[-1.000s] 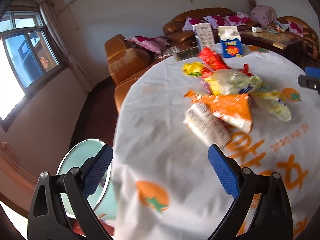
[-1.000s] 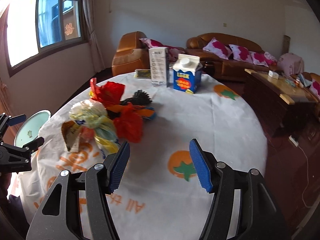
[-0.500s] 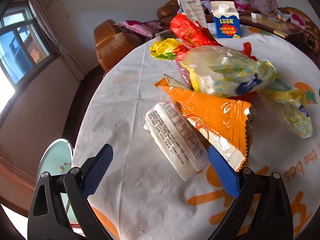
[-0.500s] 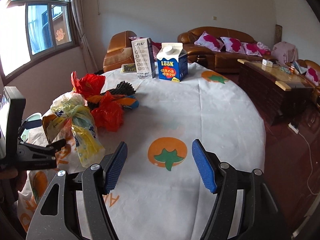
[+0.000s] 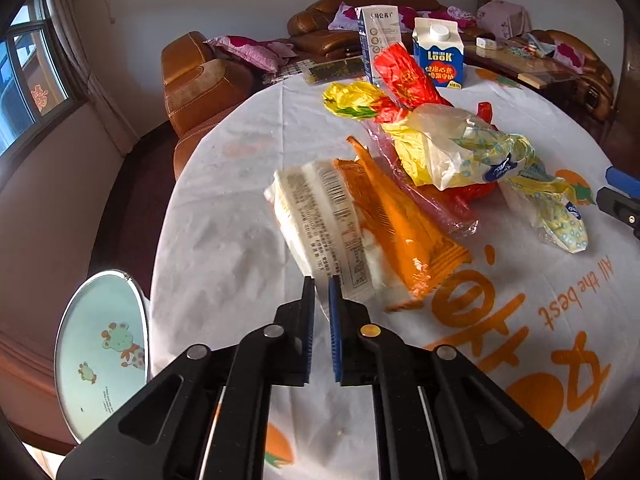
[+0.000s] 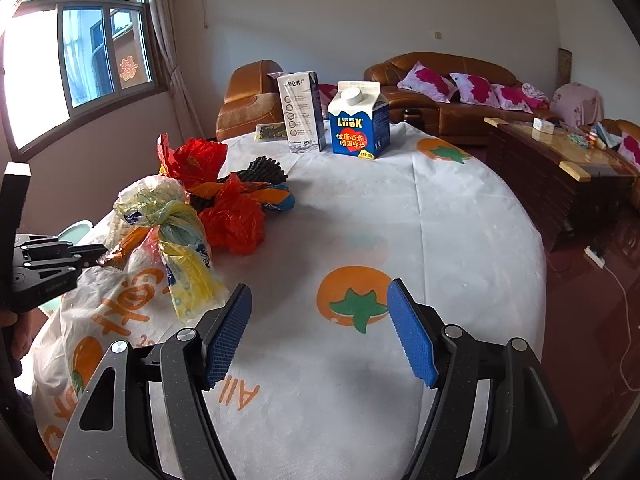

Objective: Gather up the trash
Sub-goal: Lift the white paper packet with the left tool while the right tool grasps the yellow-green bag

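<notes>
The left claw point(image 5: 321, 285) had just snapped together, pinching the near edge of the white wrapper point(image 5: 325, 232). The right claw point(image 6: 320, 332) stood apart above the tablecloth point(image 6: 360, 220).

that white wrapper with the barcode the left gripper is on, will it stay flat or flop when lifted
Probably flop: the white barcode wrapper looks like thin, creased film, pinched only at its near edge by the left gripper, whose jaws have just closed on it. It should be very light. The orange wrapper overlaps its side, so that may drag along.
</notes>
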Available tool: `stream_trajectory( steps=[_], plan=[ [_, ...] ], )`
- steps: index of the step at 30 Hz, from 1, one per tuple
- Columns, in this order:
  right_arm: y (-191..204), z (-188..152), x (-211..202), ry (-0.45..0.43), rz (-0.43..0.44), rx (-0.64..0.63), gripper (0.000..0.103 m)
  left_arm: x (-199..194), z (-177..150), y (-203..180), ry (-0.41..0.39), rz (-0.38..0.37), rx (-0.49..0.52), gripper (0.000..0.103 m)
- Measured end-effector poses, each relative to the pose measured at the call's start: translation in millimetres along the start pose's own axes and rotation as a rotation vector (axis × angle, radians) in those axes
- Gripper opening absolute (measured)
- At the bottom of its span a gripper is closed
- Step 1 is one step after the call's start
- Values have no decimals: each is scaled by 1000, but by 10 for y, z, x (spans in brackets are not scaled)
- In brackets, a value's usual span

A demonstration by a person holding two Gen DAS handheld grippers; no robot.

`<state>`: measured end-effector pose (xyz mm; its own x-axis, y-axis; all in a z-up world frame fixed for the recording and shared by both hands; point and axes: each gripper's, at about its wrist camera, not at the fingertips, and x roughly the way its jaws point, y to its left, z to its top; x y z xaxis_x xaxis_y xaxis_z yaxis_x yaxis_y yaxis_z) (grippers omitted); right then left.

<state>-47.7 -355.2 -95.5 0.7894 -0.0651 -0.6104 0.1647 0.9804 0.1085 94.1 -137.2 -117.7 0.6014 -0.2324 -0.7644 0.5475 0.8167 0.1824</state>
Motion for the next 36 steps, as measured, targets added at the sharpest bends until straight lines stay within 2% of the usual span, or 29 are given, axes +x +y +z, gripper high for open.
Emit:
stream_trajectory(
  steps=[7, 14, 19, 23, 26, 28, 32, 36],
  plan=[
    [30, 3, -32, -7, 11, 6, 70, -189, -62, 145, -27, 9, -7, 2],
    [154, 56, -146, -34, 70, 12, 70, -427, -143, 258, -56, 25, -4, 1],
    [390, 22, -80, 38, 149, -40, 69, -501, -177, 297, -66, 24, -3, 1],
    [440, 7, 161, 117, 73, -81, 69, -482, -191, 325, -62, 19, -8, 1],
    [275, 158, 259, 108, 2, -33, 67, -473, -189, 344, -61, 15, -13, 1],
    [218, 287, 299, 91, -60, -47, 67, -464, -189, 356, -60, 14, -15, 1],
    [111, 377, 269, 89, -16, 3, 67, -490, -196, 404, -61, 17, -21, 1],
    [113, 268, 64, 76, 32, 21, 67, -534, -222, 479, -68, 22, -29, 1]
  ],
)
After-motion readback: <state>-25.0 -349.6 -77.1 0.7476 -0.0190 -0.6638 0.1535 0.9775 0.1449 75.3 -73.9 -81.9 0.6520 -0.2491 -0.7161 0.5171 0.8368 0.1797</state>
